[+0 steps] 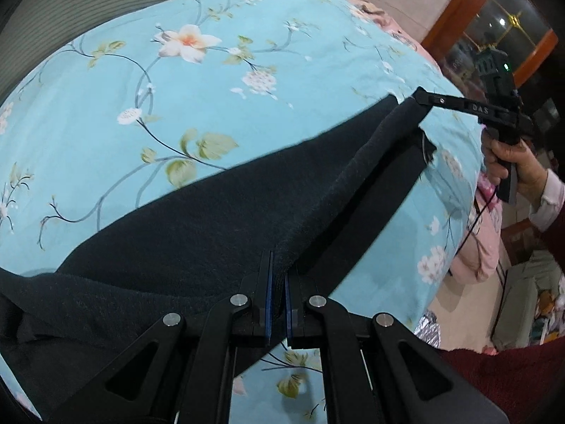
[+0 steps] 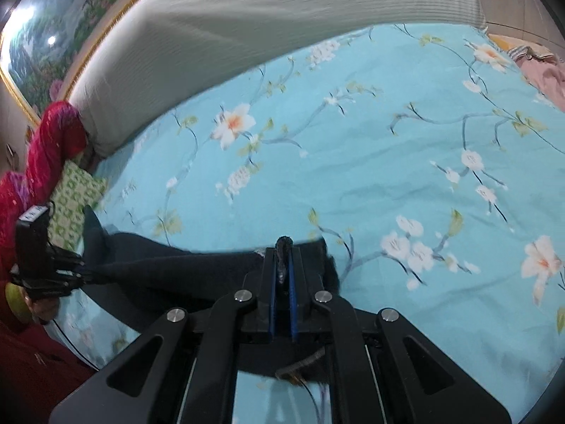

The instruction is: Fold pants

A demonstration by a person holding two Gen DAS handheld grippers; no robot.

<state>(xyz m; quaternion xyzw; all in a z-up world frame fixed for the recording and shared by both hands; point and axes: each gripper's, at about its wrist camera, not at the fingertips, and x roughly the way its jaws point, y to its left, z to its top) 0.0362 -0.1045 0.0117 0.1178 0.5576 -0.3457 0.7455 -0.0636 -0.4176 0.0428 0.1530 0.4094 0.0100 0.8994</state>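
Dark navy pants (image 1: 212, 219) lie stretched across a light blue floral bedsheet (image 1: 176, 81). My left gripper (image 1: 278, 275) is shut on one end of the pants' edge, near the camera. My right gripper (image 1: 420, 100) shows at the far right of the left wrist view, pinching the other end, with the edge pulled taut between them. In the right wrist view my right gripper (image 2: 282, 265) is shut on a bunched bit of the dark fabric (image 2: 183, 268). My left gripper (image 2: 76, 268) shows at the far left there, holding the other end.
A grey-white headboard cushion (image 2: 247, 17) runs along the far side of the bed. A red cloth (image 2: 53, 141) and a green patterned pillow (image 2: 74, 198) lie at the bed's left corner. Pink clothing (image 1: 483, 233) hangs off the bed's right side, near wooden furniture (image 1: 469, 10).
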